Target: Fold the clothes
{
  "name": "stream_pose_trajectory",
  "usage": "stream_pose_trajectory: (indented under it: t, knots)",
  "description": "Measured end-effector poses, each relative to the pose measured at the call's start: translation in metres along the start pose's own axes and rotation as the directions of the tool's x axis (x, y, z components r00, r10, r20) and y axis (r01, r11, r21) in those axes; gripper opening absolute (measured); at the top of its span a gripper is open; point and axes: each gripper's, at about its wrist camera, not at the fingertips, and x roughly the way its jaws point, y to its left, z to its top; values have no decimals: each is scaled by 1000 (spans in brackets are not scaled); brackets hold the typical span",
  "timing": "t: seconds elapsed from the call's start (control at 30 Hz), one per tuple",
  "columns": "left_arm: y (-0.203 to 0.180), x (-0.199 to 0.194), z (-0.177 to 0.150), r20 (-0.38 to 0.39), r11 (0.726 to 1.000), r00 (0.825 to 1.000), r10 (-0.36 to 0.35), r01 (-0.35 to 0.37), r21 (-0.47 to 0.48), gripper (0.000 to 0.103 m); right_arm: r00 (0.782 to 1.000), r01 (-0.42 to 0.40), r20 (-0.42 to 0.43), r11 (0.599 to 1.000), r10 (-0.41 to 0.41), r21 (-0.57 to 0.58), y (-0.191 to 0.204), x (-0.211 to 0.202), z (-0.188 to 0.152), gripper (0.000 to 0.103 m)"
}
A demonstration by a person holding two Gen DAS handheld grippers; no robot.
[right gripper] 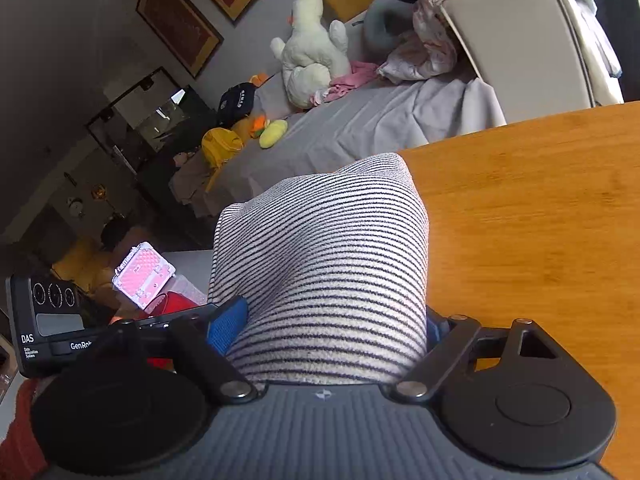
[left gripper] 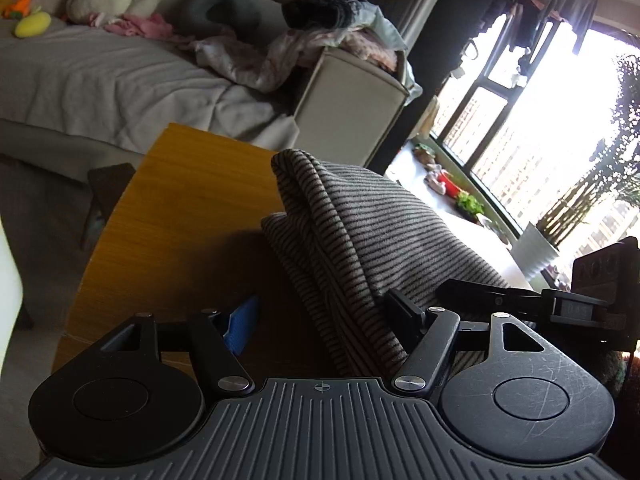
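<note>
A grey-and-black striped garment [left gripper: 360, 232] lies bunched in a thick fold on the wooden table [left gripper: 180, 220]. In the left wrist view my left gripper [left gripper: 320, 316] straddles its near end. The cloth leans on the right finger, and a gap separates it from the blue left pad [left gripper: 240, 324]. In the right wrist view the same striped garment [right gripper: 320, 260] fills the space between both blue pads [right gripper: 228, 328] of my right gripper [right gripper: 332, 324], which is shut on it. Each gripper's body shows at the edge of the other's view.
Beyond the table [right gripper: 540, 220] is a couch with a grey sheet [left gripper: 100, 80], a white plush toy [right gripper: 312, 52] and loose pink clothes. A beige hamper [left gripper: 352, 100] piled with laundry stands by the table's far corner. A bright window [left gripper: 540, 120] with plants is on the right.
</note>
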Motion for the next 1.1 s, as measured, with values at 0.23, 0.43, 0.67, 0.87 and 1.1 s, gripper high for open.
stream_pose_trajectory:
  t: [0.23,0.43,0.67,0.87,1.1]
  knots:
    - [23,6,15,25,999,1000,20,-19,-31,74,998,65,22,996,-63,-66,8,13,13,92]
    - [22,9,16,29,1000,1000,-3,3,-27,75,992,124,32,980,-120,-154,13,-16,10,96]
    - [7,-7,27,95,1000,995,12,-14,23,65,990,141,44,978,-136,-154,7,-25,-8,95]
    - [-17,-19,53,160,995,985,-61,48,84,62,992,124,55,978,-116,-169,9,-28,-10,86]
    - [-13,40,62,44,998,998,-44,42,51,56,985,163,101,942,-139,-292,27,-36,-5,74]
